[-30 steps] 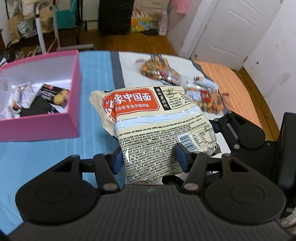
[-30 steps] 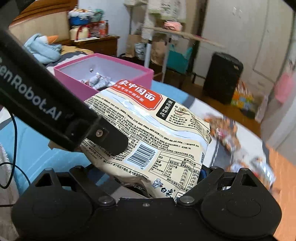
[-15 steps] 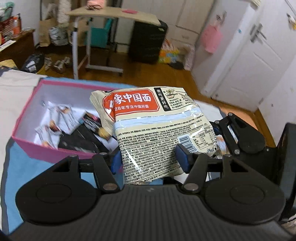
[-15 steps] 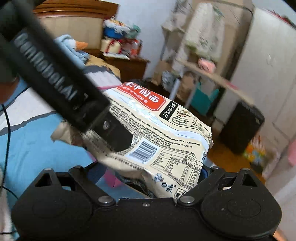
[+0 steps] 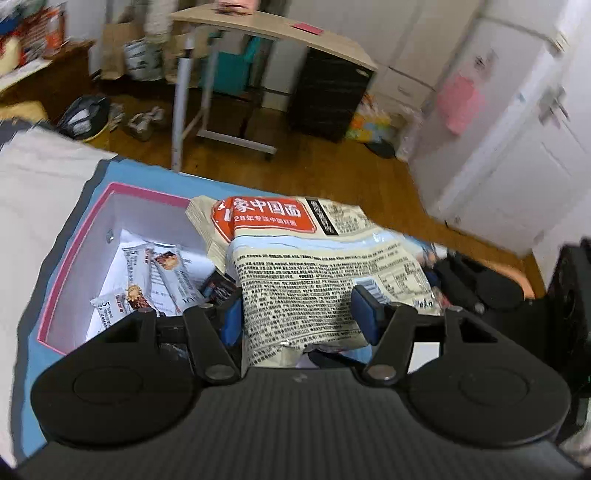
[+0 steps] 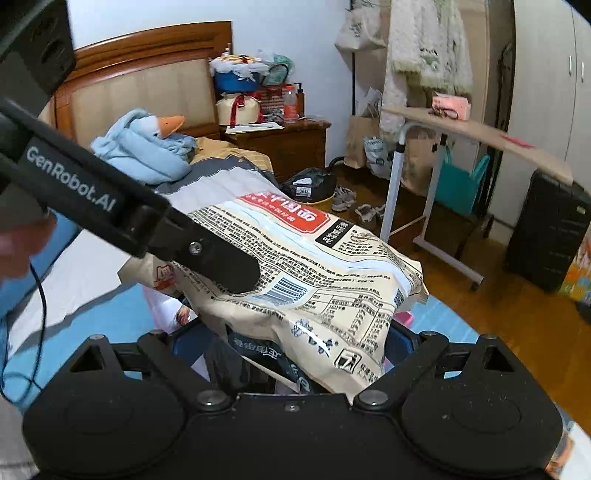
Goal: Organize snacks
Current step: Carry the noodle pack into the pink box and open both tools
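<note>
A cream noodle pack (image 5: 317,273) with a red label hangs in the air over the right part of the pink box (image 5: 74,251). My left gripper (image 5: 297,314) is shut on the pack's near end, blue pads pressing both sides. The same pack (image 6: 314,280) fills my right gripper (image 6: 291,339), whose wide jaws are closing slightly with the pads against its edges. One left finger (image 6: 218,262) lies across the pack's top. Several white snack bars (image 5: 155,280) lie in the box. A dark packet (image 6: 258,362) shows under the pack.
The box rests on a blue sheet (image 5: 33,354) on the bed. Beyond the bed edge are wooden floor (image 5: 332,173), a rolling side table (image 5: 273,33) and a black suitcase (image 6: 546,236). A blue plush goose (image 6: 147,144) lies by the headboard.
Both grippers have carried the noodle pack sideways from beside the pink box to above it. The loose nut packets on the bed have left the view. The grip looks the same.
</note>
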Tool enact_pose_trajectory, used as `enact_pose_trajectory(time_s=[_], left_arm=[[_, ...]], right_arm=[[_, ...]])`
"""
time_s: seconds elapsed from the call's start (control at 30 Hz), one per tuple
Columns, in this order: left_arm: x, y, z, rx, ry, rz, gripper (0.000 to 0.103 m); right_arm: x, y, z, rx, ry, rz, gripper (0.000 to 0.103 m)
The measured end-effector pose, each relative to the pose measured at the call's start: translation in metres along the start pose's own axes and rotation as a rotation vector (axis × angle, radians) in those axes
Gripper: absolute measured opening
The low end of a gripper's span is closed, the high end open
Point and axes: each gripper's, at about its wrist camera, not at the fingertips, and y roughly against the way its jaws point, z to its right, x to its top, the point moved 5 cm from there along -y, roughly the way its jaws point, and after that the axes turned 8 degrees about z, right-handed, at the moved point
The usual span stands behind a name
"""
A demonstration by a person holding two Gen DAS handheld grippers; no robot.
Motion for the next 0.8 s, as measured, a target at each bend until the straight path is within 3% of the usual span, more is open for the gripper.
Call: enact_pose_trajectory(time_s=[0.1, 0.5, 0.7, 0.8], left_arm=[[-0.007, -0.016, -0.017, 0.033, 0.022, 0.018, 0.058], [-0.034, -0.038, -0.057, 0.037, 0.065, -0.072, 0.059], [-0.038, -0.047, -0.048, 0.116, -0.029, -0.034, 0.063], [-0.042, -0.048, -0.040, 0.195, -0.113, -0.048, 0.065]], right_arm=[[-0.007, -0.020, -0.004, -0.016, 0.010, -0.022, 0.094], [-0.029, -0.059, -0.022, -0.005, 0.031, -0.100, 0.094], [-0.029, -0.073, -0.020, -0.051, 0.087, -0.132, 0.094], [-0.034, -0.078, -0.025, -0.125, 0.180, -0.162, 0.095]])
